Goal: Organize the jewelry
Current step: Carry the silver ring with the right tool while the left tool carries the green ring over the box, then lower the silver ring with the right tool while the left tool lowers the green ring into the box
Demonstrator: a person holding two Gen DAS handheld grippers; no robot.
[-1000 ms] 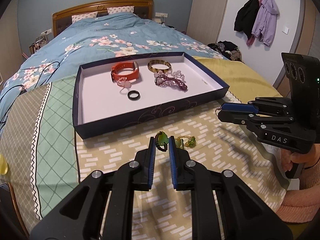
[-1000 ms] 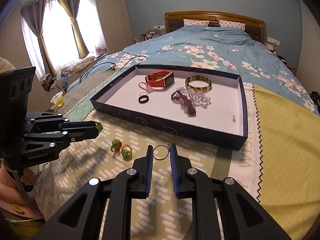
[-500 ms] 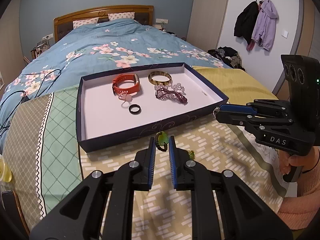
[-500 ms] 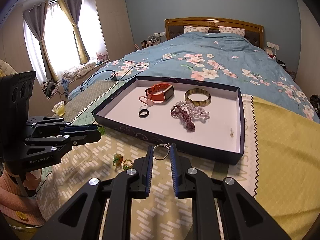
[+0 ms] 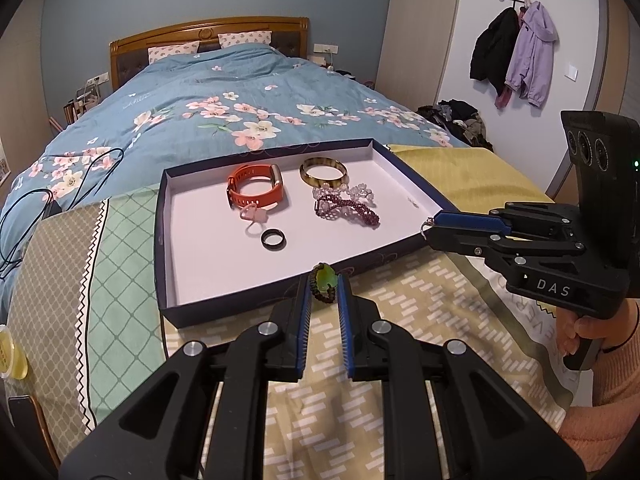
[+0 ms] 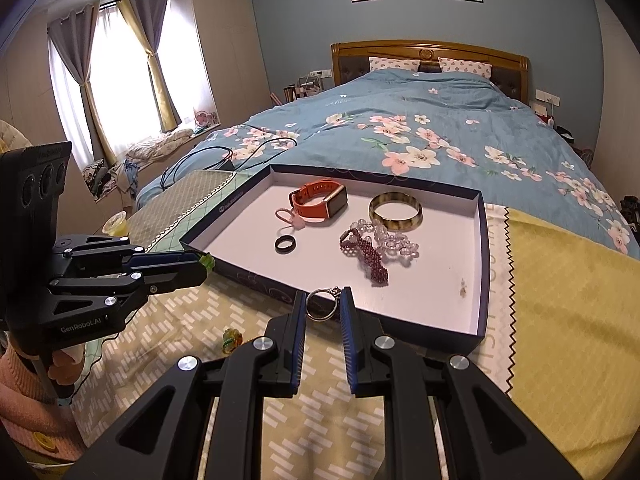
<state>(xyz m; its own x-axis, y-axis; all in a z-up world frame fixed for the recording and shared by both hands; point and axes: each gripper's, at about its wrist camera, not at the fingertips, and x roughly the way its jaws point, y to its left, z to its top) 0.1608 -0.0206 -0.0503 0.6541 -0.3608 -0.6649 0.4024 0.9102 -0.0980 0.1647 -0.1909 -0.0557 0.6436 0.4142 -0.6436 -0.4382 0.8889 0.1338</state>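
Both grippers loaded, short of the tray

My left gripper [image 5: 323, 292] grasps a green-stone ring with a dark beaded band [image 5: 324, 282]; my right gripper [image 6: 323, 304] grasps a thin silver ring [image 6: 322, 304]. The shallow navy box tray [image 5: 162, 240] lies just ahead, so I'd carry each past the near wall and release low, apart. Inside I count five pieces: one orange watch [image 5: 256, 190], one amber bangle [image 5: 323, 171], one black ring [image 5: 273, 238], two beaded bracelets [image 5: 346, 204]. One green trinket [image 6: 233, 337] lies on the bed left of my right gripper.
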